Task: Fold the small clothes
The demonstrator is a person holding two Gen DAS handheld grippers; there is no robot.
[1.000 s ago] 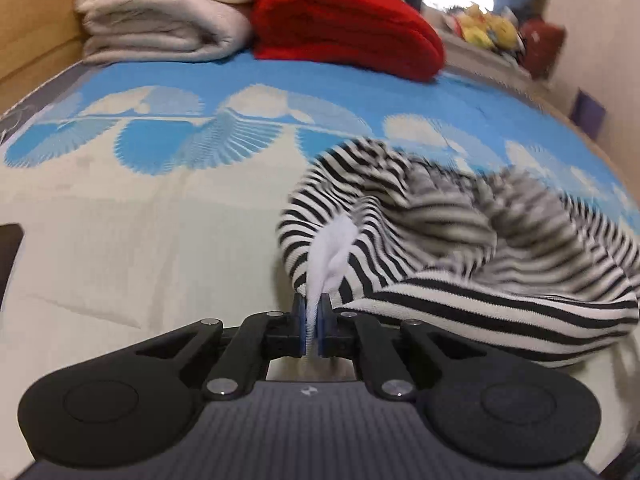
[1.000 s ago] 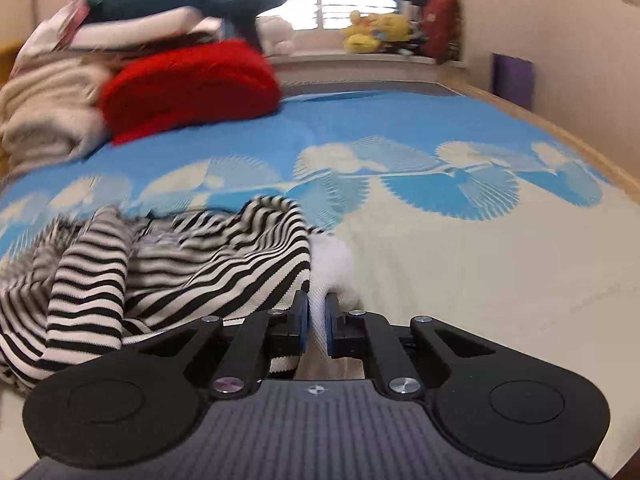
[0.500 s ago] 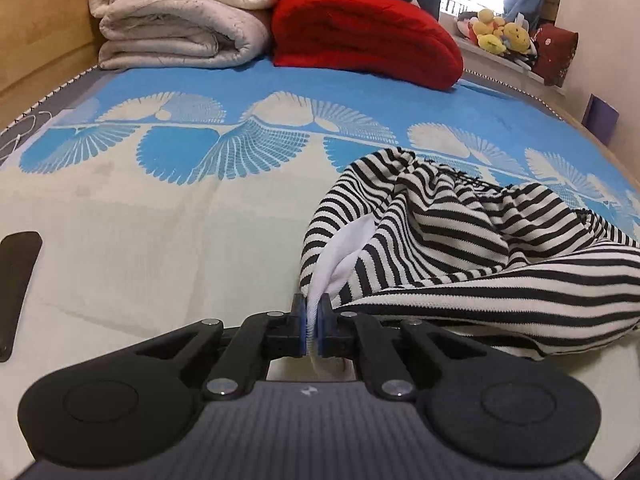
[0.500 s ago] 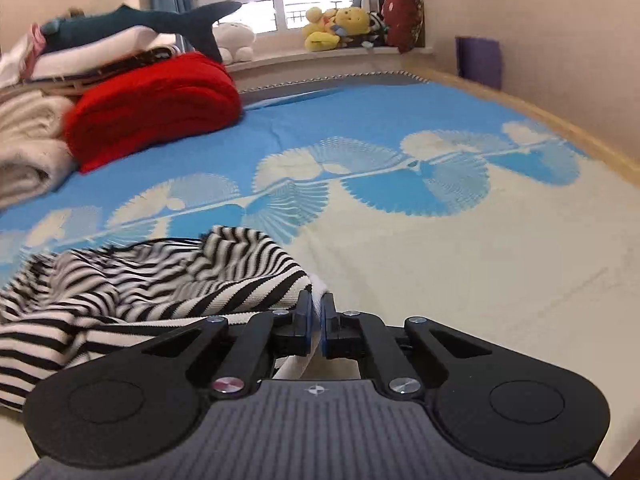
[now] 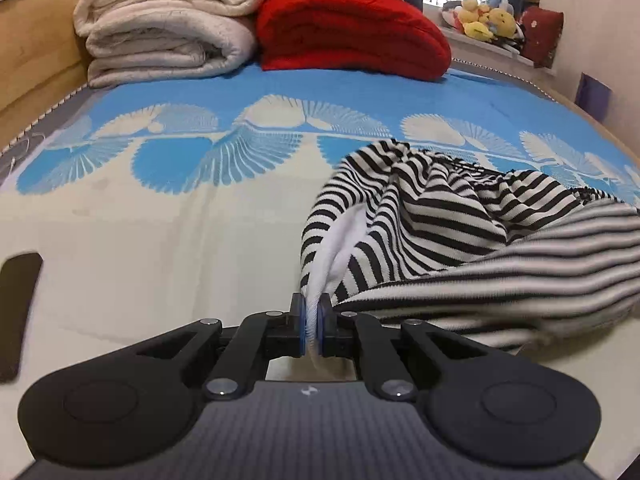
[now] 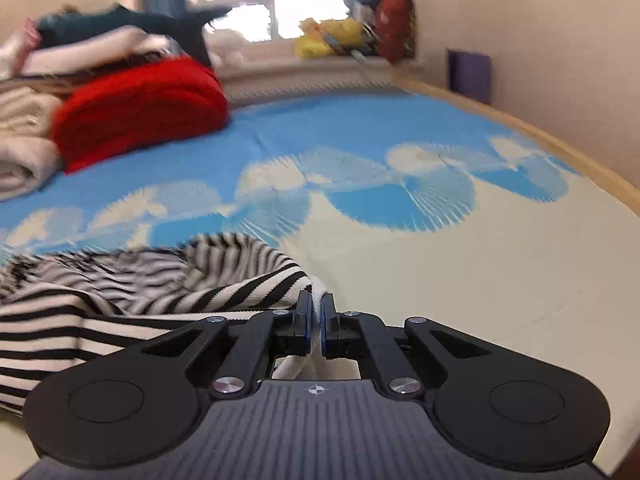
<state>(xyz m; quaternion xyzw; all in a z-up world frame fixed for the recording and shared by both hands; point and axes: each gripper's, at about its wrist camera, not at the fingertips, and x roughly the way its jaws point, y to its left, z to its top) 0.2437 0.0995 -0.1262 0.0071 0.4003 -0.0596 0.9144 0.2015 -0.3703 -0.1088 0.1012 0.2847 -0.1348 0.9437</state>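
A small black-and-white striped garment (image 5: 460,232) with a white lining lies bunched on the bed. My left gripper (image 5: 311,312) is shut on its white-lined edge at the garment's left end. In the right wrist view the same striped garment (image 6: 152,280) spreads to the left, and my right gripper (image 6: 315,312) is shut on the white edge at its right end. The cloth sags in folds between the two grippers. Its underside is hidden.
The bed cover (image 5: 180,220) is cream in front and blue with white fan shapes behind. Folded cream blankets (image 5: 168,28) and a red blanket (image 5: 352,32) are stacked at the back. A dark flat object (image 5: 18,312) lies at the left. Soft toys (image 6: 340,36) sit on the windowsill.
The right gripper closed onto the garment's white edge and shifted sideways. The striped cloth has been drawn out between the grippers. The left grip has not changed.
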